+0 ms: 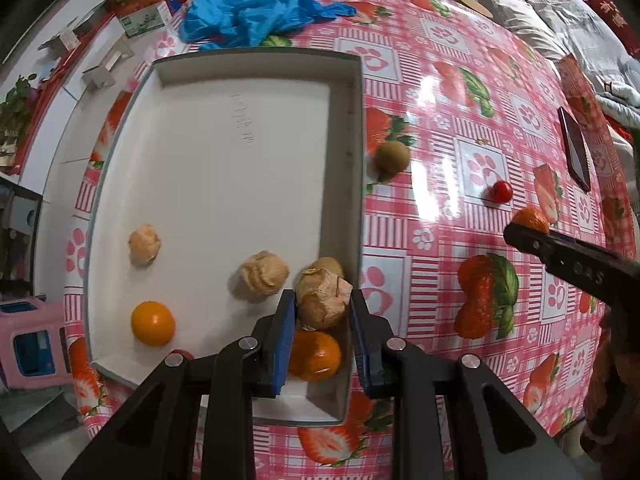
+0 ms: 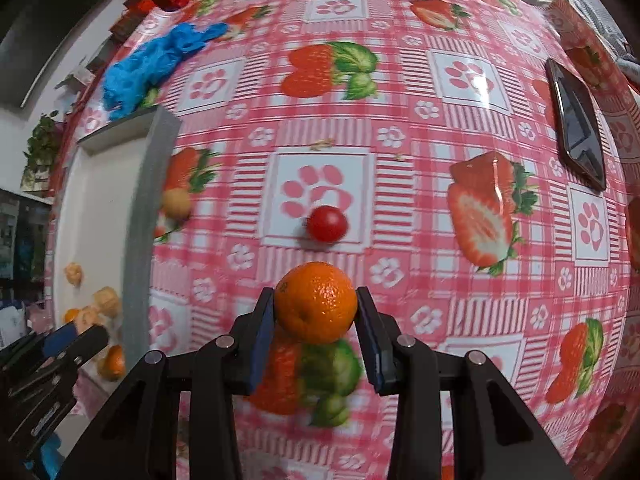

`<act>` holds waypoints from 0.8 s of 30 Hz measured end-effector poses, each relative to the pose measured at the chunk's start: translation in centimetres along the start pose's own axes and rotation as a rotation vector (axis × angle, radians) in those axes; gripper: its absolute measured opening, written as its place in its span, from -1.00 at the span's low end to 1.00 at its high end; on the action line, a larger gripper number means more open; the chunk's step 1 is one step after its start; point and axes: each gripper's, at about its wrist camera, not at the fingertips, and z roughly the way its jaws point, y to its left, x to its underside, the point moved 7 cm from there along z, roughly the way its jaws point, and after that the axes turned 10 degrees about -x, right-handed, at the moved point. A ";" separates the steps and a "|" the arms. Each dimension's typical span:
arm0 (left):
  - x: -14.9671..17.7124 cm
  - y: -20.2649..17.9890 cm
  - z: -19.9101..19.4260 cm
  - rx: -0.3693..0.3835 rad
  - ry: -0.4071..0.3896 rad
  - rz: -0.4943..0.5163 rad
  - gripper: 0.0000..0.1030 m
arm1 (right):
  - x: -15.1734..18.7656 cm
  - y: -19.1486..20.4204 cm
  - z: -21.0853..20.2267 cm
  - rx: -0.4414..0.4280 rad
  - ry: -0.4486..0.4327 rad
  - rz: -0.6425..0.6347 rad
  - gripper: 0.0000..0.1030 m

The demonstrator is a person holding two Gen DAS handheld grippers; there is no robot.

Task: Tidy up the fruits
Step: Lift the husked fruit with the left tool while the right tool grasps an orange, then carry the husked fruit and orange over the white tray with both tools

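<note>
Left wrist view: left tongs (image 1: 323,307) clamped on a tan husked fruit (image 1: 323,298) over the white tray (image 1: 340,64). Right tongs (image 2: 316,312) grip an orange (image 2: 315,302) above the tabletop (image 2: 400,120), cherry tomato (image 2: 328,224) just beyond.

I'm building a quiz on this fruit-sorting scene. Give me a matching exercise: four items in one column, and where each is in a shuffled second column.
Items:
1. kiwi
2. cherry tomato
3. husked brown fruit
4. phone

Places:
A. between the left gripper fingers, over the white tray
B. on the tablecloth just outside the tray's right wall
C. far right of the table, lying flat
D. on the tablecloth ahead of the right gripper and its orange

Pairs: 1-B, 2-D, 3-A, 4-C
</note>
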 end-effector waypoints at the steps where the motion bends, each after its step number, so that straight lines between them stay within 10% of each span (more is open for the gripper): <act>1: 0.0 0.3 -0.1 -0.001 -0.002 -0.004 -0.45 | 0.3 0.7 -0.1 -0.009 0.001 -0.004 -0.18; 24: -0.8 8.4 0.5 -0.070 -0.035 -0.101 -0.45 | -0.3 14.7 1.9 -0.146 0.038 -0.158 -0.18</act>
